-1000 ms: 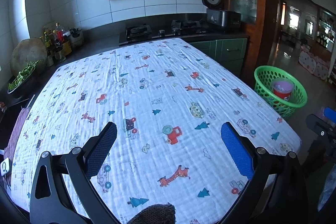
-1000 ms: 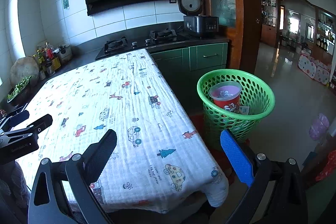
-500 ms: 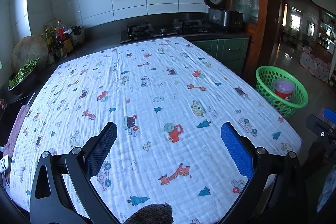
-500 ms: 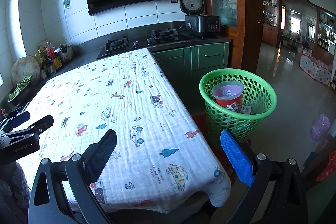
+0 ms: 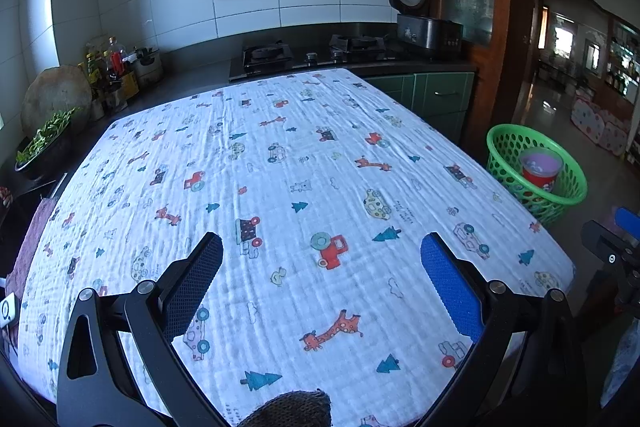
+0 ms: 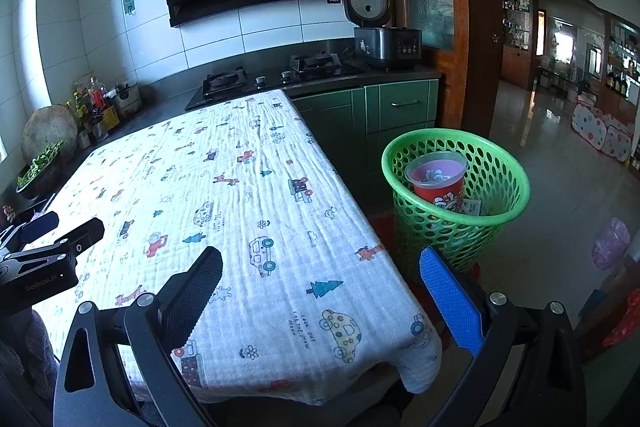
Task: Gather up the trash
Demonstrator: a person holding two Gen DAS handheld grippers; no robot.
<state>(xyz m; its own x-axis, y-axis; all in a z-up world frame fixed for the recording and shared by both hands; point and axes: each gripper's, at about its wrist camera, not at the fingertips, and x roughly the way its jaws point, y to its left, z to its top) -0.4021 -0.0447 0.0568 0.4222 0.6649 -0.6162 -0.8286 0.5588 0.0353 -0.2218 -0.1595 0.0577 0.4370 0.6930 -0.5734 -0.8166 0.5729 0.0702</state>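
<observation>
A green mesh basket (image 6: 500,163) stands on the floor right of the table and holds a red cup with a clear lid (image 6: 438,179) and a small paper scrap. The basket also shows in the left wrist view (image 5: 502,151) with the cup (image 5: 540,169). My left gripper (image 5: 322,267) is open and empty above the table's near part. My right gripper (image 6: 320,285) is open and empty above the table's near right corner, with the basket beyond its blue finger. The table (image 5: 280,155) is covered by a white cloth printed with cars and giraffes; no trash shows on it.
Behind the table runs a dark counter with a gas hob (image 6: 272,77) and a rice cooker (image 6: 380,39). Bottles and a bowl of greens (image 5: 44,143) stand at the left. Green cabinets (image 6: 400,107) and a wooden door frame are right of the table. The left gripper shows at the right wrist view's left edge (image 6: 44,259).
Both views have shifted slightly; the table and basket look marginally closer. Both grippers stay open and empty.
</observation>
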